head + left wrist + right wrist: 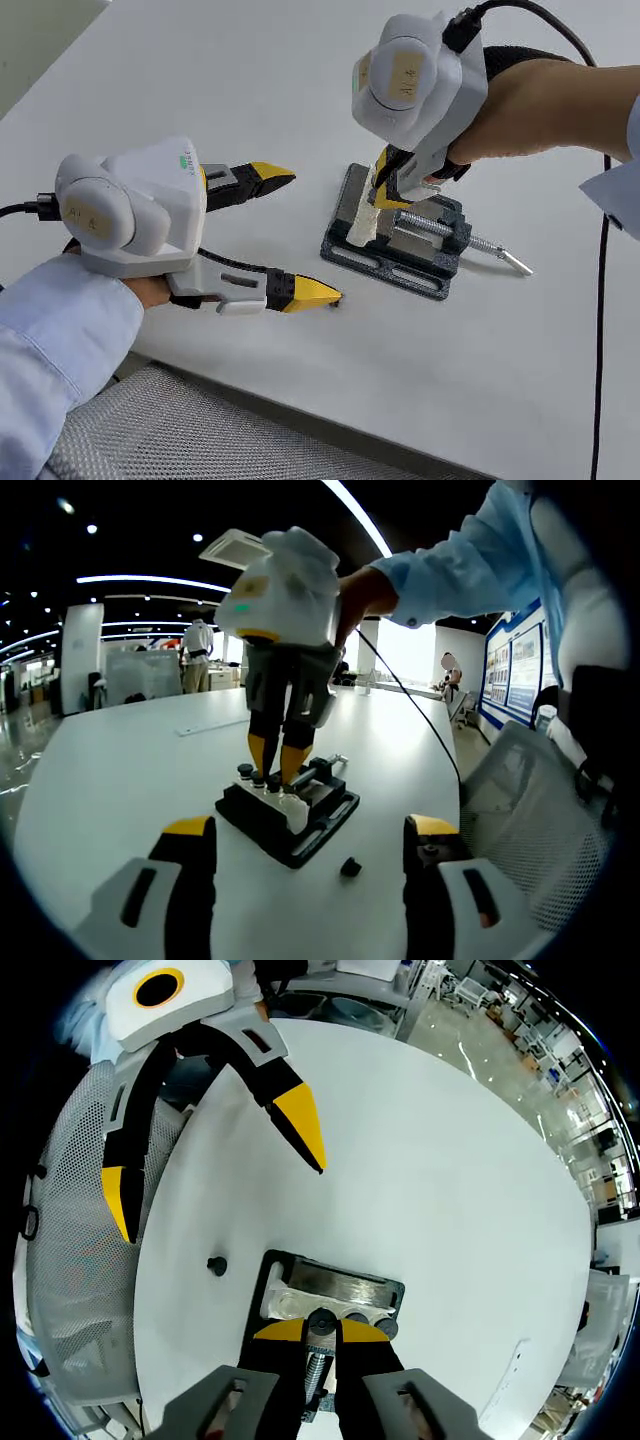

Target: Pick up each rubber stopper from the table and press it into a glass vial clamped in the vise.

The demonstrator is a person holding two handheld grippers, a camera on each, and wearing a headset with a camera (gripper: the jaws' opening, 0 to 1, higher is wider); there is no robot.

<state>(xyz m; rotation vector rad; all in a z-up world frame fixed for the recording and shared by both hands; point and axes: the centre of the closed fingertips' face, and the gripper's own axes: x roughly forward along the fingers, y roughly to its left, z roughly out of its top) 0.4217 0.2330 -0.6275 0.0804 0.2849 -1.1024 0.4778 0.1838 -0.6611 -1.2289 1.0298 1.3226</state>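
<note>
at the left, the left gripper (314, 236) hangs low over the white table (200, 60) with its jaws spread wide and nothing between them. just beside its nearer yellow tip lies the loose stopper (333, 303), a small dark round plug alone on the table top, near the vise (385, 268) but apart from it. further right, the right gripper (385, 195) points down into the vise, and in the head view its body hides what the tips meet. the right gripper view looks straight down and gives us that: the yellow tips are closed on the gripped stopper (320, 1322), dark and round, at the end of a row of dark tops along the vise's jaws. the left gripper view gives us the side instead: the glass vials (297, 810) stand upright in the clamp, pale and clear below their dark caps, with the loose stopper on the table in front of the vise, between that view's own jaws and nearer the right-hand one.
</note>
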